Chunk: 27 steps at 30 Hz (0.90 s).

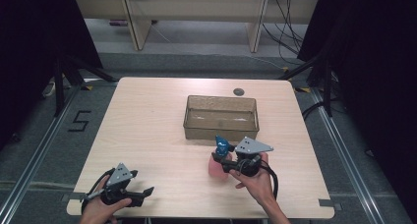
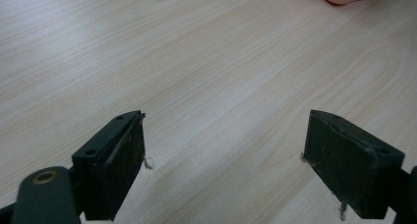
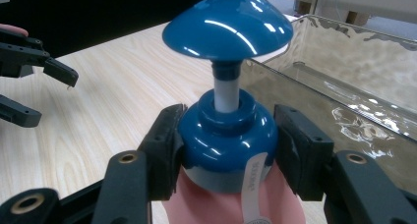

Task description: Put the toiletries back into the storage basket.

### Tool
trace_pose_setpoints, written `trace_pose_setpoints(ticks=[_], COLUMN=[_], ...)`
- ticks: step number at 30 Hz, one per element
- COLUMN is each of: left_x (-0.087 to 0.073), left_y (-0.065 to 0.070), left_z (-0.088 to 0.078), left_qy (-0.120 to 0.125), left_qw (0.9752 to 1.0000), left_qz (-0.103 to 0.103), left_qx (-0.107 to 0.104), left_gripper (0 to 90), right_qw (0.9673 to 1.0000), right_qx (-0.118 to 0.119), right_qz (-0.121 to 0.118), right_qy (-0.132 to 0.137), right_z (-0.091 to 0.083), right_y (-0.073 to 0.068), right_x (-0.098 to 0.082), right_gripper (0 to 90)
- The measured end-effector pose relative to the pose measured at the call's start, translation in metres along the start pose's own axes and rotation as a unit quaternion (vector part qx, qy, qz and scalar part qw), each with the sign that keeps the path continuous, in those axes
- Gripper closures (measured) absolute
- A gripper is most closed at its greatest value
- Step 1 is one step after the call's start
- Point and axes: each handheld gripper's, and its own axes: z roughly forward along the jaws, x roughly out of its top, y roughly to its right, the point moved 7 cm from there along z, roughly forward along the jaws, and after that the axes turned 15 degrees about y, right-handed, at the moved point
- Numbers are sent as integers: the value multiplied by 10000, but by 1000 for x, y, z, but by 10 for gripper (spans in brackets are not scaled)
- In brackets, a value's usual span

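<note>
Your right claw (image 3: 227,150) holds the upright pump bottle (image 3: 226,135) by its blue collar; the clear bin (image 1: 221,117) lies just above it in the high view. Your left claw (image 2: 223,160), wide and empty, waits at lower left.

**Bottle stands before the tub, claws near the table's front edge**

The pump bottle (image 1: 220,161) stands upright on the table (image 1: 147,121), just in front of the tub (image 1: 221,117) that sits past the middle. The right claw (image 1: 227,161) is at the bottle's right, its pads against the collar. The left claw (image 1: 146,190) lies well apart at the front left corner.
</note>
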Motion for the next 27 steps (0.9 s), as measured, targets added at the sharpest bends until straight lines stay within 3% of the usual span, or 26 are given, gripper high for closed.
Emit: trace_pose_setpoints(ticks=[2,3,5,7,8,10,12,18,22,23,24,27], left_x=[0,1,1,0,0,0,0,0,1,0,1,0], left_y=[0,4,4,4,3,3,3,3,4,2,3,2], left_z=[0,1,1,0,0,0,0,-1,1,0,1,0], left_qy=[5,128,139,34,16,27,63,23,120,42,143,84], left_qw=[10000,9995,9995,9997,9998,9998,9997,9997,9995,9998,9994,9996], left_qz=[-18,-283,-288,-225,-174,-212,-224,-227,-301,-211,-298,-262], left_qx=[13,47,45,11,18,13,54,3,36,54,58,45], left_gripper=[151,151,151,151,151,151,151,151,151,151,151,151], right_qw=[10000,9999,10000,9996,9997,9987,9991,9995,9990,9990,9991,9986], right_qx=[-51,-84,-23,-119,-137,-196,-211,-246,-328,-313,-303,-337], right_qz=[-85,-116,-88,-240,-182,-473,-349,-202,-308,-302,-283,-394], right_qy=[-4,-12,36,11,-42,-3,-88,0,-7,30,19,76], right_z=[-1,-1,0,-1,-2,0,-1,-1,-4,-3,-3,-2], right_y=[1,1,0,0,-2,-2,-4,-2,0,1,1,4], right_x=[0,1,1,2,2,5,4,6,11,12,14,18], right_gripper=[490,492,500,510,521,531,533,534,534,534,535,535])
